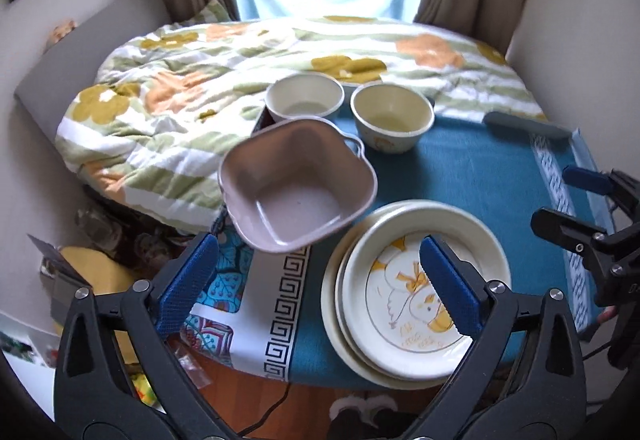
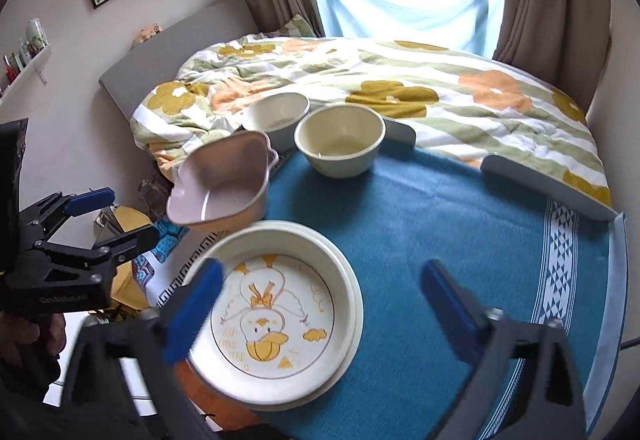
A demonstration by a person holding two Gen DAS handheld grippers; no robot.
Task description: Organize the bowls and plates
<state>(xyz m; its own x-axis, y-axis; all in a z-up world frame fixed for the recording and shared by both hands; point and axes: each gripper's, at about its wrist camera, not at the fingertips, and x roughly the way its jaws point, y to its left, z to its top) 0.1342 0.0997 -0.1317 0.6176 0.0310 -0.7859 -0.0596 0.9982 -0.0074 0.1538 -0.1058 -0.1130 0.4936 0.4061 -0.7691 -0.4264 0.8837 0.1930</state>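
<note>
A stack of cream plates [image 2: 276, 324] sits on the blue cloth [image 2: 440, 224], the top one printed with a yellow duck and unreadable lettering. Behind it stand a pink square bowl [image 1: 298, 186], tilted, and two cream bowls [image 1: 392, 118], all empty. The left gripper [image 1: 320, 284] and right gripper [image 2: 320, 308] gape wide, holding nothing.

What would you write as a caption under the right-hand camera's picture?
Right gripper open above stacked duck plates on a blue cloth, three bowls behind.
</note>
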